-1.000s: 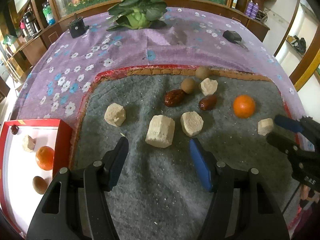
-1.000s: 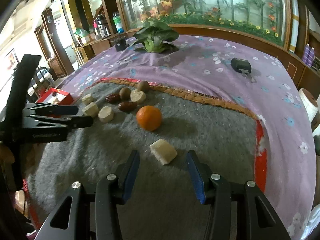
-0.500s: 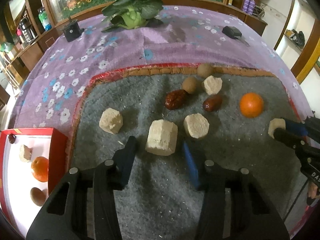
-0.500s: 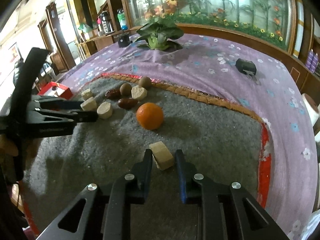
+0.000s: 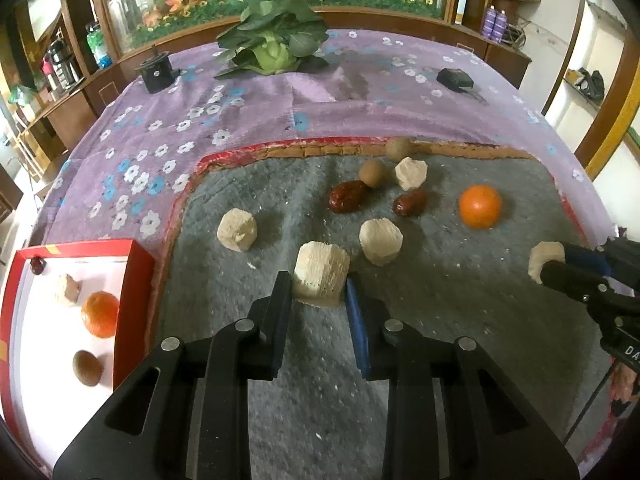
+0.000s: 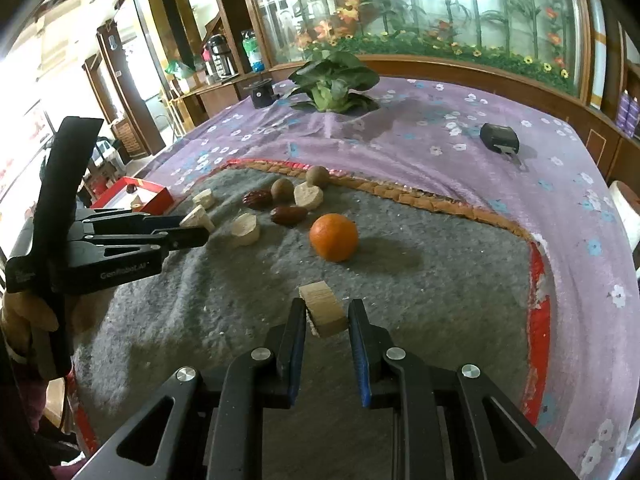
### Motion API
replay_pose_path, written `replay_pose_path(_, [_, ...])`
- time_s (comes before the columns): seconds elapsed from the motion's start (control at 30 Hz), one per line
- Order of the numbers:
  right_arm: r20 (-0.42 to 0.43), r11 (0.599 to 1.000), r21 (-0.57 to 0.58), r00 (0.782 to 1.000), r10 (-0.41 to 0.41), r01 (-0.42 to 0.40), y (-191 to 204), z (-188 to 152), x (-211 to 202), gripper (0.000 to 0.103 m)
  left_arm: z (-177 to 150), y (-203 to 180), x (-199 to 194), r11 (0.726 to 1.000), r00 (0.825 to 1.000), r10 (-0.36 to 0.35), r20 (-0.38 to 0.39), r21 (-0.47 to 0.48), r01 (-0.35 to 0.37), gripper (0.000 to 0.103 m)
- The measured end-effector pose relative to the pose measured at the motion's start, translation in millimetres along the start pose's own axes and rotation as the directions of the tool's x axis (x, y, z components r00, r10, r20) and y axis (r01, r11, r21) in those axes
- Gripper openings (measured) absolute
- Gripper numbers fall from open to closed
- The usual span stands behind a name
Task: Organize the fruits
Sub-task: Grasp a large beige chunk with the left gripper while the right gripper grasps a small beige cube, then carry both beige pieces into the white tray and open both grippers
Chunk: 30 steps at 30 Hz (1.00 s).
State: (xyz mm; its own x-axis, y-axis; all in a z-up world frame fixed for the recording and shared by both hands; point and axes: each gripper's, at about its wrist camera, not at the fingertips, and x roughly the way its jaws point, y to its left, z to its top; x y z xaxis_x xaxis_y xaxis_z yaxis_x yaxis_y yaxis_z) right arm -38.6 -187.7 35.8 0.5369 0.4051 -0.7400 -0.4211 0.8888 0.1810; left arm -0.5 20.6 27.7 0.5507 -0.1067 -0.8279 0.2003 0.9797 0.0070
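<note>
My left gripper has its jaws closing on a large pale chunk lying on the grey mat; both pads touch its sides. My right gripper is shut on a small pale chunk near the mat's right side. Beyond them lie an orange, two red dates, two brown round fruits and several more pale chunks. A red tray at the left holds an orange, a brown fruit, a chunk and a small dark fruit.
A purple flowered cloth covers the table under the mat. At the far side sit a leafy cabbage, a black round device and a black box. A hand holds the left gripper's handle.
Both grippers have shut from wide open, each around its own pale chunk. The left one has also crept forward until the large chunk sits between its fingers.
</note>
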Motion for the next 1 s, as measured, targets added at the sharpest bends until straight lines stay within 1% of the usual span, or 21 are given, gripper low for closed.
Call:
replay_pose_path(0.3, [0.011,1.0,-0.017,1.0,0.014,-0.014,17.8,1.1,-6.8,0.021,-11.3,1.3,-31.7,1.0,0.999,0.009,0.053,-0.008,-0.008,0.026])
replay_pose_path(0.63, [0.021,0.998,-0.059,0.999,0.039,-0.037,50.5,6.0,-7.9,0.021,-24.2,12.8,-52.2,0.997,0.994,0.072,0.084,-0.027,-0.07,0.026])
replay_pose_path(1.0, [0.012,0.989,-0.132,0.998,0.069,-0.067,95.0,18.6,-0.1,0.021,-35.9,45.2,-75.6,0.99,0.985,0.124,0.123,-0.075,-0.116,0.026])
